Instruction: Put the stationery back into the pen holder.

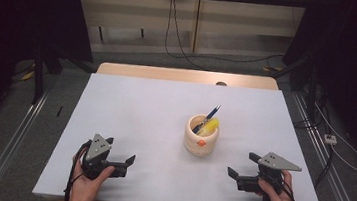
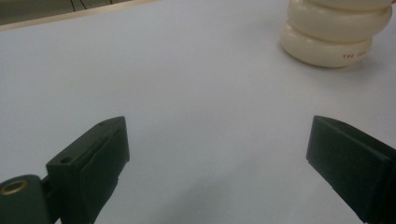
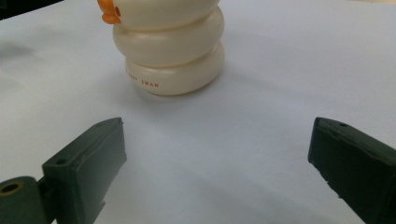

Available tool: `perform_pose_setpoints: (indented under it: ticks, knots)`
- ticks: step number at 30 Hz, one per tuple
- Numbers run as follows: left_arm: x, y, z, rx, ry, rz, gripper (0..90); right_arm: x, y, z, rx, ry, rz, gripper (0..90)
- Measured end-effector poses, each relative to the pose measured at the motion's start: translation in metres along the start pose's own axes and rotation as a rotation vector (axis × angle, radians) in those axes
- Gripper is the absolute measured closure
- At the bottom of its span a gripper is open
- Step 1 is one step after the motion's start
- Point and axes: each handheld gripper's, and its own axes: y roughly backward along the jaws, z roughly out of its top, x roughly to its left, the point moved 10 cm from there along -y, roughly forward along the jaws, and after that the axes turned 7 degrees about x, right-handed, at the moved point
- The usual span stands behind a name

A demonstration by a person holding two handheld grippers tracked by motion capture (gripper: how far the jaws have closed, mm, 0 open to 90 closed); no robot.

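1. The holder (image 1: 201,135) stands on the table (image 1: 130,110), right of the table's middle and nearer the person's edge than the far edge.
2. A pen (image 1: 208,118) and a second item (image 1: 209,127) stand in the holder, leaning toward the far right and rising past its rim.
3. The left gripper (image 1: 120,152) lies left of the holder and nearer the person, well apart from it, jaws spread over bare table.
4. The right gripper (image 1: 241,163) lies right of the holder and nearer the person, closer to it than the left one, jaws spread.
5. Both grippers sit near the table's near edge, with the holder between them and farther out.
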Motion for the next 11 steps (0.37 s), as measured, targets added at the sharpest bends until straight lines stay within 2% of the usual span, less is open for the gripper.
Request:
perform_pose_setpoints:
  ticks: [2,8,11]
  knots:
    - [0.0013,0.0000,-0.0005,0.007,-0.004,0.003,5.8,-0.0003,0.0000,0.0004,-0.002,-0.001,-0.001,4.1]
    - [0.0008,-0.0004,0.0003,0.007,0.019,-0.013,5.8,-0.0015,-0.0014,0.0004,-0.001,-0.006,-0.002,4.1]
    - [0.0053,0.0044,0.0050,-0.025,0.047,-0.004,5.9,-0.0013,-0.0016,0.0006,-0.001,-0.008,0.000,4.1]
